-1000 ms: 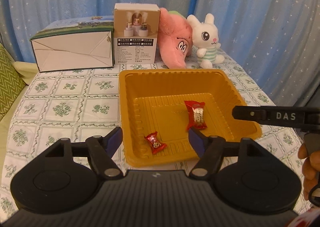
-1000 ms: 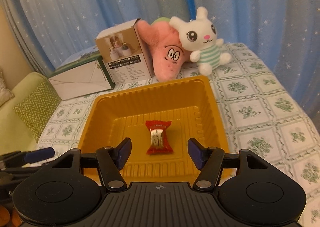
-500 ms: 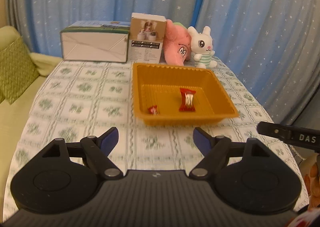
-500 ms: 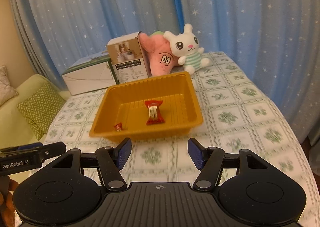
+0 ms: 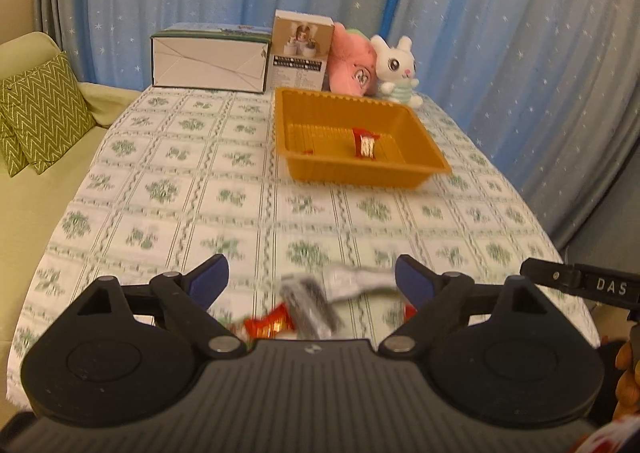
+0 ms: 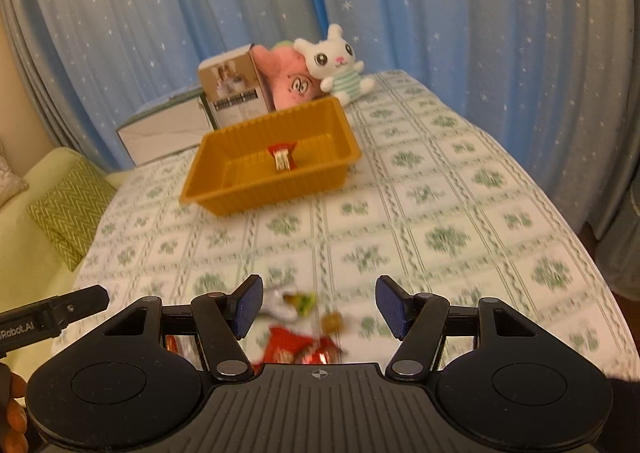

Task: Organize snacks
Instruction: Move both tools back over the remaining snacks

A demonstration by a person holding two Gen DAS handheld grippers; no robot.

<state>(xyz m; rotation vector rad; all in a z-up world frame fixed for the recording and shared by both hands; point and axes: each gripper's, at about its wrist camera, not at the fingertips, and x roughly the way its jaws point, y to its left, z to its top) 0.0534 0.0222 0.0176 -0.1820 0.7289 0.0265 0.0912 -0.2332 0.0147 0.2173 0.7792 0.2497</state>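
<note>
Snacks [image 5: 276,323] lie in a pile at the near edge of the bench [image 5: 200,189]; two sit in the far orange tray [image 5: 424,167]. Left gripper [image 5: 312,279] jaws have just been opening, nothing between them; right gripper [image 6: 319,305] jaws spread, empty. Next: pinch one snack.

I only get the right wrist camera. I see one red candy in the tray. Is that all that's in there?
Observer: No. The left wrist view shows a second, smaller red candy just behind the tray's front wall.
Operator: Ooh! And what's under the left gripper?
Observer: A black packet lies between the jaws of the left gripper. The jaws have just been opening and do not press on it.
</note>
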